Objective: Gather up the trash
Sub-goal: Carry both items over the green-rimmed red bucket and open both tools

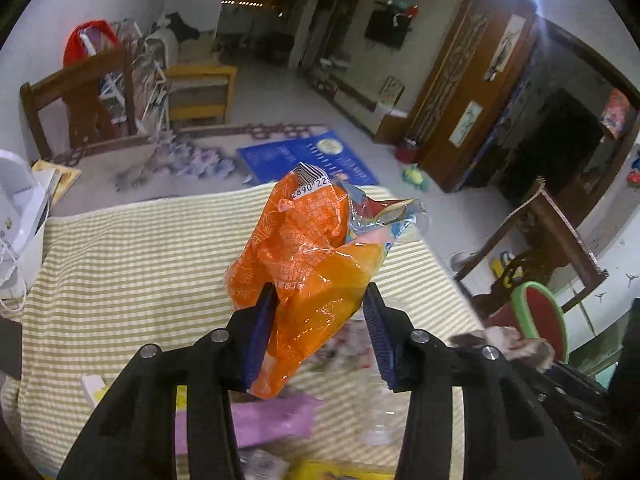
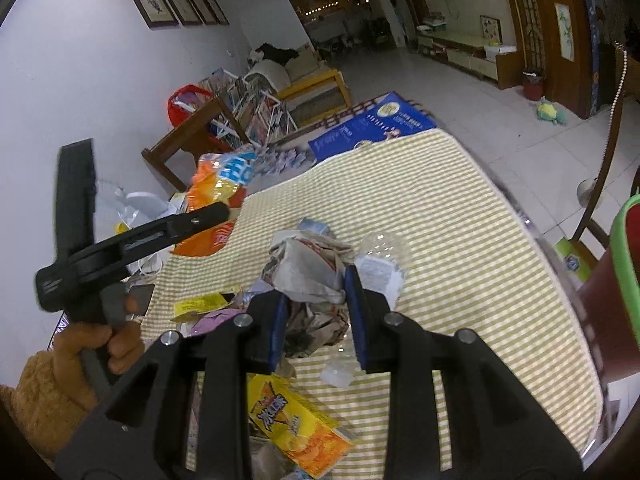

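Our left gripper [image 1: 320,300] clenched the orange wrapper [image 1: 304,264], lifted above the striped cloth [image 1: 120,248]. Our right gripper [image 2: 316,300] clenched crumpled newspaper [image 2: 308,268] over the table's litter.

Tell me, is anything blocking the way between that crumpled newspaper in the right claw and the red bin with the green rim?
Nothing visible does. The right claw grips the crumpled newspaper above the striped cloth; the red bin stands past the table's right edge, with only bare cloth between.
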Tool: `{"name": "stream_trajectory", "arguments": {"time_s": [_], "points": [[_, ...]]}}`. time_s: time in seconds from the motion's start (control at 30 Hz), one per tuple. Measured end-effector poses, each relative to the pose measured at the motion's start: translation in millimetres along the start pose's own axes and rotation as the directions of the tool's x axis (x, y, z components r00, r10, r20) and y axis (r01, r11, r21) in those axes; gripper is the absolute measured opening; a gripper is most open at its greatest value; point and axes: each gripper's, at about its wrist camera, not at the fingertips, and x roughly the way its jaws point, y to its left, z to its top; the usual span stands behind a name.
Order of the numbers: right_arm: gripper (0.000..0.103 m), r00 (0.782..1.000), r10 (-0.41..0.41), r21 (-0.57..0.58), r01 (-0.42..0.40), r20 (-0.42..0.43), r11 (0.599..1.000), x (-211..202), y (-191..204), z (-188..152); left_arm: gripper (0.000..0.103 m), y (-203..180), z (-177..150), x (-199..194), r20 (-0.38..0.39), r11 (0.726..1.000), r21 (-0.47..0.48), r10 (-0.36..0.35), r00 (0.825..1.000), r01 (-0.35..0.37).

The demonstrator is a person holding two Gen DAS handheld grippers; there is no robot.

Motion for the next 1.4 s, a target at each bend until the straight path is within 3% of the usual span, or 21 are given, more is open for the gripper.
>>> {"name": "stream_trajectory", "arguments": {"time_s": [0.27,0.57,0.9,0.93,1.0,1.3,1.4], "points": [[0.027,0.998,-0.04,0.025,0.039,0.049,0.999,-39,-56,14,0.042,-72,-2,0,0.017,0.996,0.034,-0.085,0.996,0.084],[0.027,0.986,-0.143,0.118,0.132,0.086,0.984,-86,-163,23,0.042,-189,-15,33,-0.048,0.974,0.114,-0.194,0.98,0.198],[0.031,0.936,-0.348,0.264,0.325,0.045,0.908,-132,-288,9,0.042,-309,-36,84,-0.176,0.927,0.199,-0.287,0.942,0.319],[0.034,0.932,-0.36,0.282,0.335,0.04,0.899,-136,-294,7,0.042,-321,-39,92,-0.196,0.921,0.208,-0.292,0.936,0.33],[0.055,0.917,-0.395,0.331,0.355,0.061,0.874,-148,-308,1,0.042,-339,-45,99,-0.225,0.91,0.221,-0.302,0.926,0.35],[0.062,0.856,-0.506,0.395,0.429,0.109,0.812,-202,-340,-12,0.042,-408,-71,127,-0.337,0.849,0.295,-0.337,0.879,0.439],[0.062,0.836,-0.533,0.4,0.449,0.126,0.799,-214,-338,-18,0.042,-422,-79,134,-0.363,0.834,0.322,-0.328,0.872,0.448]]}}
